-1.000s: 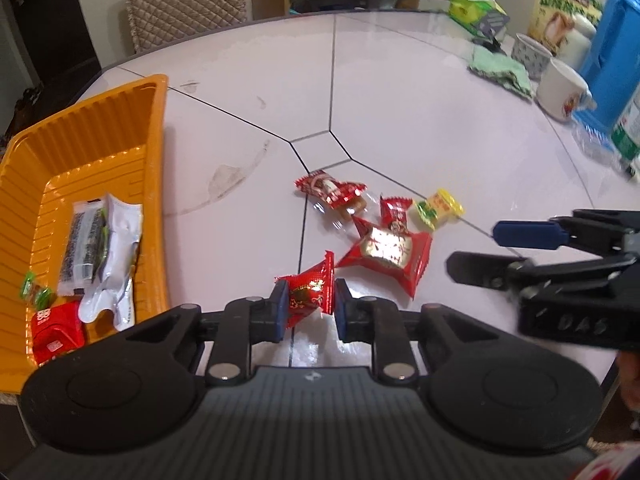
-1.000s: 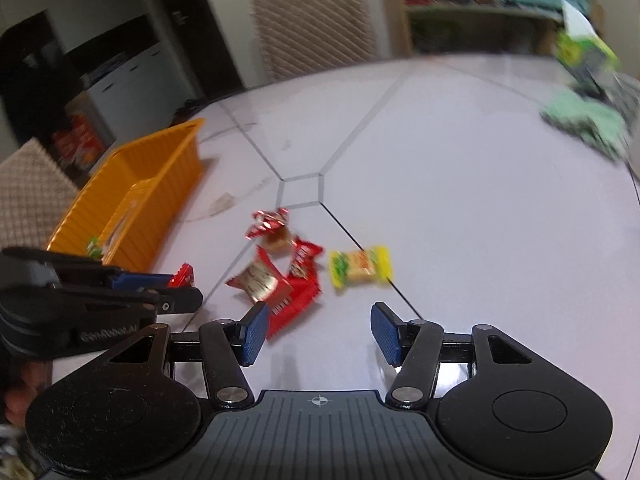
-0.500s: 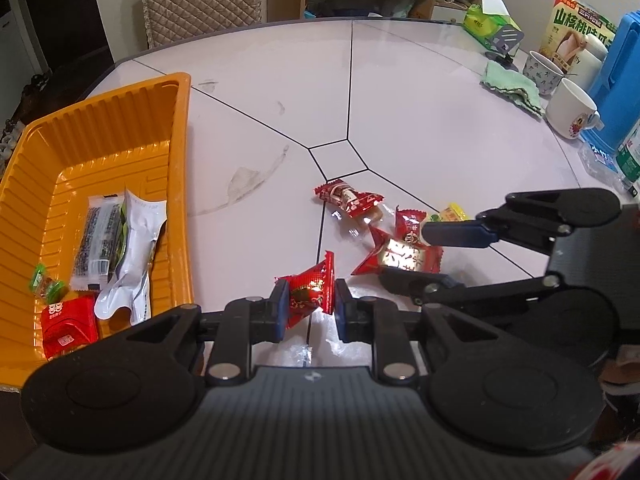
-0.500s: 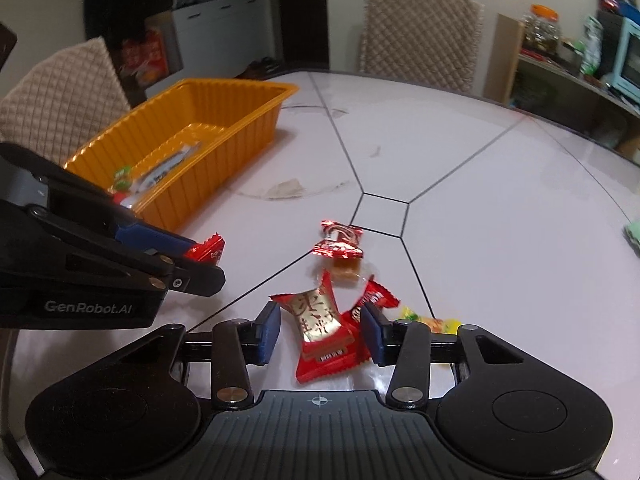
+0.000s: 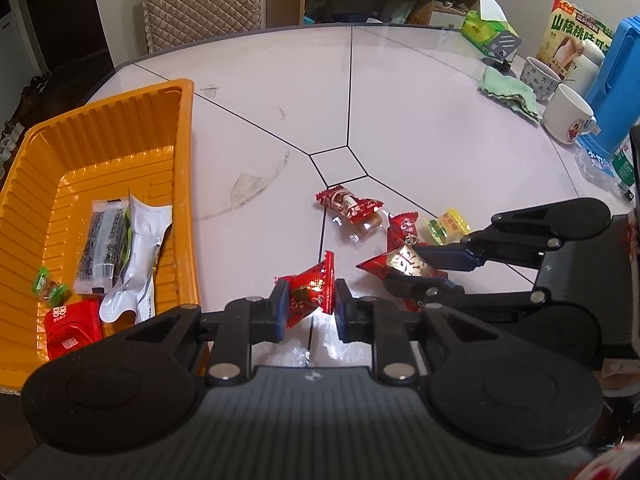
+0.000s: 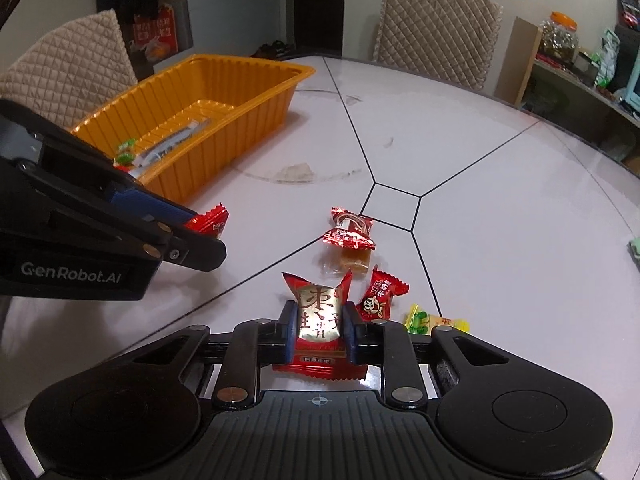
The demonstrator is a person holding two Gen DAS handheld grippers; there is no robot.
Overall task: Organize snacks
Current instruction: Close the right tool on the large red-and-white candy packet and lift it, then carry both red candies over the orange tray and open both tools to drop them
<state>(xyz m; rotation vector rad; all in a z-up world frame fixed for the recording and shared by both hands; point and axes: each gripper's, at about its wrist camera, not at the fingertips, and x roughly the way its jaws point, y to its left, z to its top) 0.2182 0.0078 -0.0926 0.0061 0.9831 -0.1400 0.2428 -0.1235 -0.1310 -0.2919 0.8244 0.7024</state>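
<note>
My left gripper (image 5: 309, 309) is shut on a small red snack packet (image 5: 310, 296), held above the white table near the orange tray (image 5: 176, 184). My right gripper (image 6: 319, 330) is shut on a red and gold snack packet (image 6: 320, 312), which also shows in the left wrist view (image 5: 406, 262). On the table lie a red wrapped candy (image 6: 349, 232), a small red candy (image 6: 380, 294) and a yellow-green candy (image 6: 430, 322). The tray holds several snacks, among them a white pouch (image 5: 140, 256) and a red packet (image 5: 72, 326).
At the table's far right stand two mugs (image 5: 568, 118), a green cloth (image 5: 508, 92), a tissue box (image 5: 486, 26), a snack box (image 5: 576, 36) and a blue container (image 5: 616, 80). Quilted chairs (image 6: 436, 28) stand around the table.
My right gripper swung in over the red and gold packet and shut on it. My left gripper kept hold of its red packet and rose slightly.
</note>
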